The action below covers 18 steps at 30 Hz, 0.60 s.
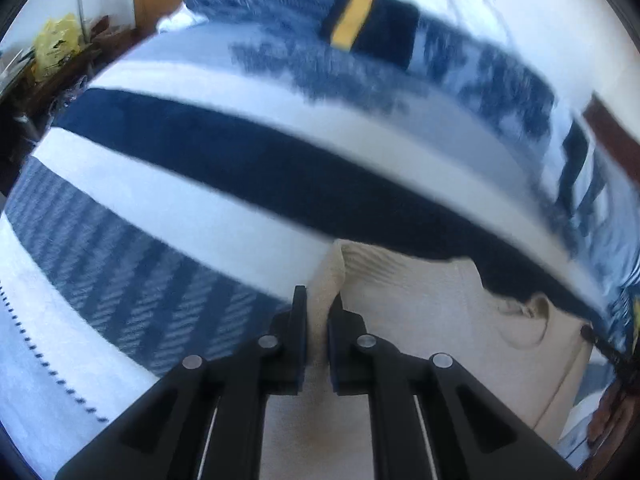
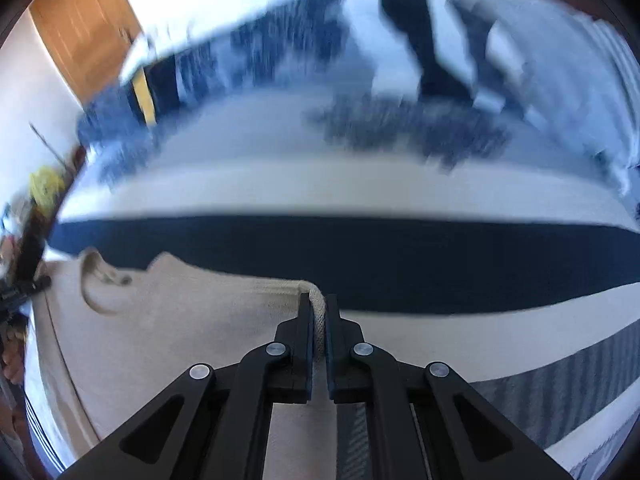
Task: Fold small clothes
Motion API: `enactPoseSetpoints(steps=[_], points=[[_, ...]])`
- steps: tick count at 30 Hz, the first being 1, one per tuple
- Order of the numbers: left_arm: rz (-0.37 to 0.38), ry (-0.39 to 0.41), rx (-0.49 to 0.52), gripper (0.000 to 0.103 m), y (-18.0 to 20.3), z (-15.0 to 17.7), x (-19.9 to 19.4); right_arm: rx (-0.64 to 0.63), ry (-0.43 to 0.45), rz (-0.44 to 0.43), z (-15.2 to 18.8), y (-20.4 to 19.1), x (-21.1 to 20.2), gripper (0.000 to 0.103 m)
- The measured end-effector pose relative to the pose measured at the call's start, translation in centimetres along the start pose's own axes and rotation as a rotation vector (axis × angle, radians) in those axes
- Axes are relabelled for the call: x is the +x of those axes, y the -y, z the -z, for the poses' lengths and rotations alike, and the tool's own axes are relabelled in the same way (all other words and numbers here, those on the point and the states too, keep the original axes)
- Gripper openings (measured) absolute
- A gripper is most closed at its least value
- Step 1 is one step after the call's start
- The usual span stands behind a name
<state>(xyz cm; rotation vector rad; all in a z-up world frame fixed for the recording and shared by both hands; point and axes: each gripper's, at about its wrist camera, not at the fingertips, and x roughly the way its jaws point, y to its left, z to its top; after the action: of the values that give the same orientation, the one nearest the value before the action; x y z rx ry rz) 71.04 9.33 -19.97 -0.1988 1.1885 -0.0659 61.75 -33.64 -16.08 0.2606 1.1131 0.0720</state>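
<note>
A small beige knit garment (image 1: 440, 320) lies on a blue and white striped blanket (image 1: 200, 152). My left gripper (image 1: 318, 304) is shut on a bunched corner of it, with the fabric pinched between the black fingers. In the right wrist view the same beige garment (image 2: 180, 320) spreads to the left, its round neckline (image 2: 100, 284) showing. My right gripper (image 2: 319, 304) is shut on a ribbed edge of the garment. The far end of the other gripper (image 2: 24, 288) shows at the left edge of this view. Both views are blurred by motion.
The blanket (image 2: 360, 260) carries a dark blue band and chevron stripes. Dark blue folded cloth with a yellow stripe (image 1: 360, 16) lies further back. A wooden door (image 2: 88, 28) and a yellow bag (image 1: 56, 44) on a cluttered wooden shelf stand at the left.
</note>
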Motion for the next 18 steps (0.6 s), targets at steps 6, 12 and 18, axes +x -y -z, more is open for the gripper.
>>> enactPoseSetpoints(steps=[6,12,18], points=[[0.046,0.002,0.026,0.039,-2.9,4.9,-3.5,0.082,-0.028,-0.077,4.3,2.4,1.2,0.025],[-0.024,0.228,0.120,0.067,-4.4,17.5,-20.7,0.029,0.242,-0.142,17.7,1.9,-16.5,0.081],[-0.104,0.364,0.195,0.087,-4.2,33.7,-31.6,0.120,0.336,-0.209,31.6,-0.1,-27.4,0.086]])
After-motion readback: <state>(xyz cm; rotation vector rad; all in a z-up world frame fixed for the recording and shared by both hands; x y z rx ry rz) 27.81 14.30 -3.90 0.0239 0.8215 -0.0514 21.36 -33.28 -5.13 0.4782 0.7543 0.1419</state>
